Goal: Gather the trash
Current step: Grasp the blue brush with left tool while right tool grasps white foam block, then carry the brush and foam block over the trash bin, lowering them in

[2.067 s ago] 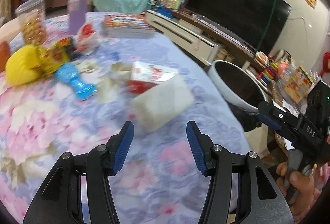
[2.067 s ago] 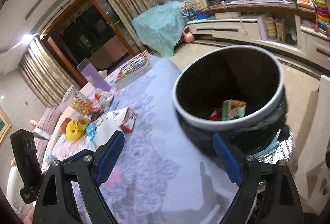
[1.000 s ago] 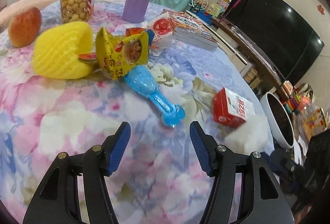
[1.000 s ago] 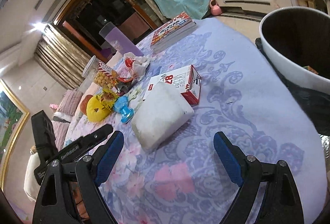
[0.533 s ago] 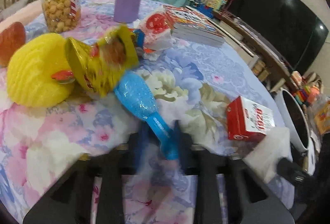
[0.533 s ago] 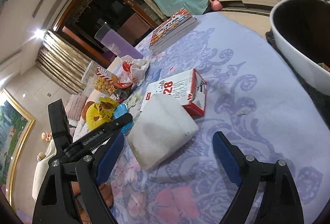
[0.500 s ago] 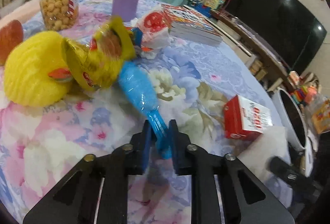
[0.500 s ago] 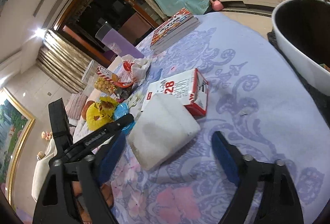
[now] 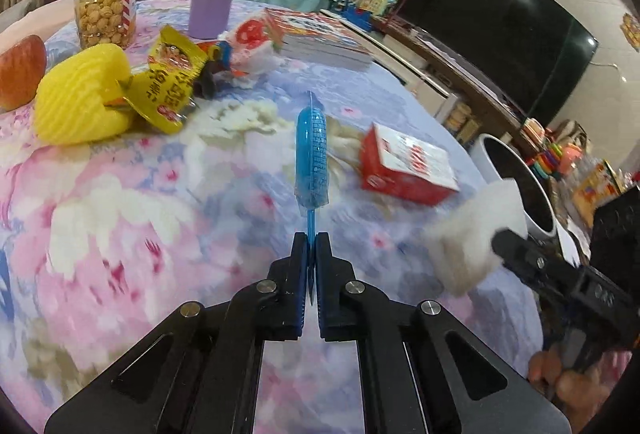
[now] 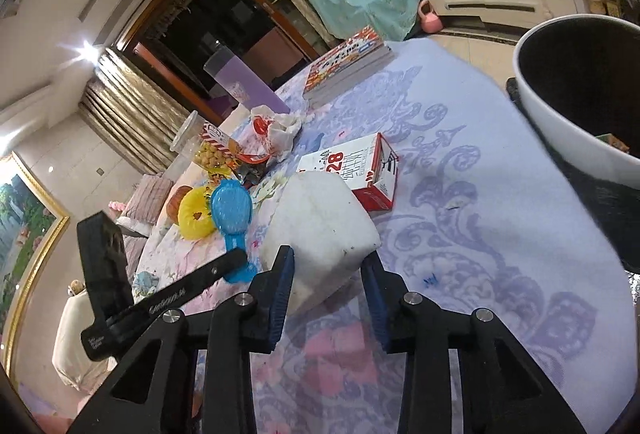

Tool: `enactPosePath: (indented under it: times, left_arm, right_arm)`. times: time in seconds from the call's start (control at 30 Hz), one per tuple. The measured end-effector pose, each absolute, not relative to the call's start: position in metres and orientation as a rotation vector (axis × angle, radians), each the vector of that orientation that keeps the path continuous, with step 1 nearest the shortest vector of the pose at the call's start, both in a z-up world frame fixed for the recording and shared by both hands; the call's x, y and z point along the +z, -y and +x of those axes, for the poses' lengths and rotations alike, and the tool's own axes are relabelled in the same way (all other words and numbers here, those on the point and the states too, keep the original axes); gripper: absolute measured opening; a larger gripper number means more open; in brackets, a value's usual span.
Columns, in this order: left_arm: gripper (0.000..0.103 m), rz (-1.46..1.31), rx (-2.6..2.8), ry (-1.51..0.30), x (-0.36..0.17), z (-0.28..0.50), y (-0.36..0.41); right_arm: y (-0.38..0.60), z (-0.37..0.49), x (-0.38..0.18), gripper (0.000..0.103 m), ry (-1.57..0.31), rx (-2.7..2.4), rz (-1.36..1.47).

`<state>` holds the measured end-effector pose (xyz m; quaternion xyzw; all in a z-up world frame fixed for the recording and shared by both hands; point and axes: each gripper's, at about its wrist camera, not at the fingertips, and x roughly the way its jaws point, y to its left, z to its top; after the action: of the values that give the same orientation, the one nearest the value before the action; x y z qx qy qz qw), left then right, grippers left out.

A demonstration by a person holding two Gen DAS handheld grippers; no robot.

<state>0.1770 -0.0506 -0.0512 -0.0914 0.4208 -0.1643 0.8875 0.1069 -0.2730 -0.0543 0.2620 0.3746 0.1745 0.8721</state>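
Blue plastic wrapper (image 9: 311,154) now pinched by its tail in the closed left gripper (image 9: 311,254) and lifted off the bench (image 9: 120,218). Right gripper (image 10: 328,274) jaws just closed onto the white foam block (image 10: 320,226). Both pieces look ready for the bin (image 10: 560,122).

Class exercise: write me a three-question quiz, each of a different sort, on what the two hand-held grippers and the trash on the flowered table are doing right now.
1. True or false: the left hand-held gripper is shut on the blue wrapper.
2. What sits between the right hand-held gripper's pads: A the red-and-white box, B the white foam block, C the yellow foam net?
3. Fill in: the white bin stands beyond the table's ____ .

Key: 1 true; 2 B; 3 edge.
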Motion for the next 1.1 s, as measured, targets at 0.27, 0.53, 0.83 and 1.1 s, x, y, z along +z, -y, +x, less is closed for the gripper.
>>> enactPosePath:
  times: [0.27, 0.53, 0.83, 1.1]
  left_arm:
    - [0.003, -0.159, -0.415, -0.862, -0.040, 0.154, 0.079]
    - [0.003, -0.134, -0.491, -0.850, -0.029, 0.150, 0.113]
    - [0.003, -0.100, -0.552, -0.850, -0.022, 0.147, 0.146]
    - [0.003, -0.064, -0.601, -0.848, -0.018, 0.146, 0.179]
  right_arm:
    - [0.290, 0.093, -0.046, 0.034, -0.750, 0.329, 0.549]
    - [0.312, 0.081, -0.035, 0.034, -0.703, 0.261, 0.517]
    - [0.346, 0.068, -0.031, 0.034, -0.670, 0.195, 0.527]
    - [0.375, 0.056, -0.027, 0.034, -0.636, 0.141, 0.543]
